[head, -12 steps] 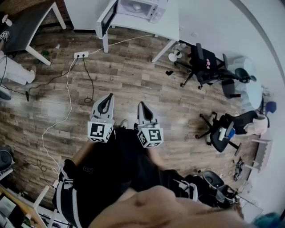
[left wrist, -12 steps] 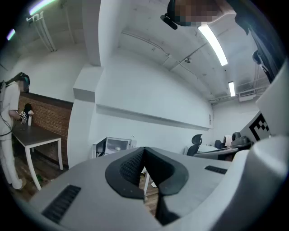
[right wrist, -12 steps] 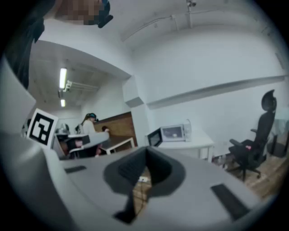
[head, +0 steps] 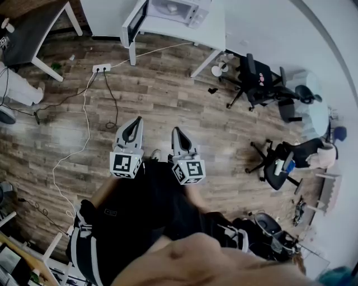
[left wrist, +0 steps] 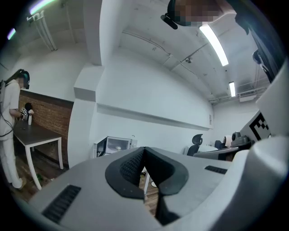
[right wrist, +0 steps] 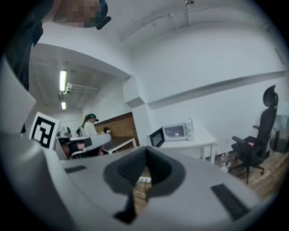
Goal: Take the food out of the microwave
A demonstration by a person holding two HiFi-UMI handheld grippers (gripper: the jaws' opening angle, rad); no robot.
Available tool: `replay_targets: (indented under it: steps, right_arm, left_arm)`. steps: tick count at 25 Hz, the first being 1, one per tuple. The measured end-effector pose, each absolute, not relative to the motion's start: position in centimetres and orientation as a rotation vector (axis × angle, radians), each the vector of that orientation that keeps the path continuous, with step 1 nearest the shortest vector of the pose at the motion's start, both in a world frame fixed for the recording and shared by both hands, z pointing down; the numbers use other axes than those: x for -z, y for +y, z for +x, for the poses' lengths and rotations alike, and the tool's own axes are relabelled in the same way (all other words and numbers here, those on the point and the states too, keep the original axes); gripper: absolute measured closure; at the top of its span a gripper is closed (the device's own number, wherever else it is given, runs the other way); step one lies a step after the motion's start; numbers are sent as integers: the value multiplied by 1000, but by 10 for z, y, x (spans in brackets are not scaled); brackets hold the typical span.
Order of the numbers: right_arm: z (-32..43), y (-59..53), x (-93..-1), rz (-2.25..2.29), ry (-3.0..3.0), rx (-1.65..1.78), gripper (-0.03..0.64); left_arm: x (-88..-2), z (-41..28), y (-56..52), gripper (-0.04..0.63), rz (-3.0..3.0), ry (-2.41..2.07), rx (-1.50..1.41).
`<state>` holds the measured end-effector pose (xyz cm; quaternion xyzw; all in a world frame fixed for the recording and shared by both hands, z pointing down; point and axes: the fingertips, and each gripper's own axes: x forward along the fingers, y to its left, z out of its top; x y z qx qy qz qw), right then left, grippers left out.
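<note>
Beyond a wood-plank floor (head: 168, 95), a boxy white microwave (head: 178, 10) is set on a white table (head: 215, 31). The left gripper (head: 136, 122) and right gripper (head: 177, 133) are held empty, fingers pressed together.

The white microwave (head: 187, 11) is sitting on the white desk (head: 211, 32), its door (head: 134, 21) hanging open, pale food (head: 172, 8) resting inside.
</note>
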<state>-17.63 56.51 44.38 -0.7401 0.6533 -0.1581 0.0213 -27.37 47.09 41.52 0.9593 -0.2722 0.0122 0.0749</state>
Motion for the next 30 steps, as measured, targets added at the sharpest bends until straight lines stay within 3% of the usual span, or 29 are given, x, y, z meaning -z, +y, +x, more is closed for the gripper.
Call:
replay_targets:
  steps: [30]
  right_arm:
    - [-232,475,-446,-2374,1981,418,586]
  left_arm:
    - [-433,-327,388,565,2887,-737,-32]
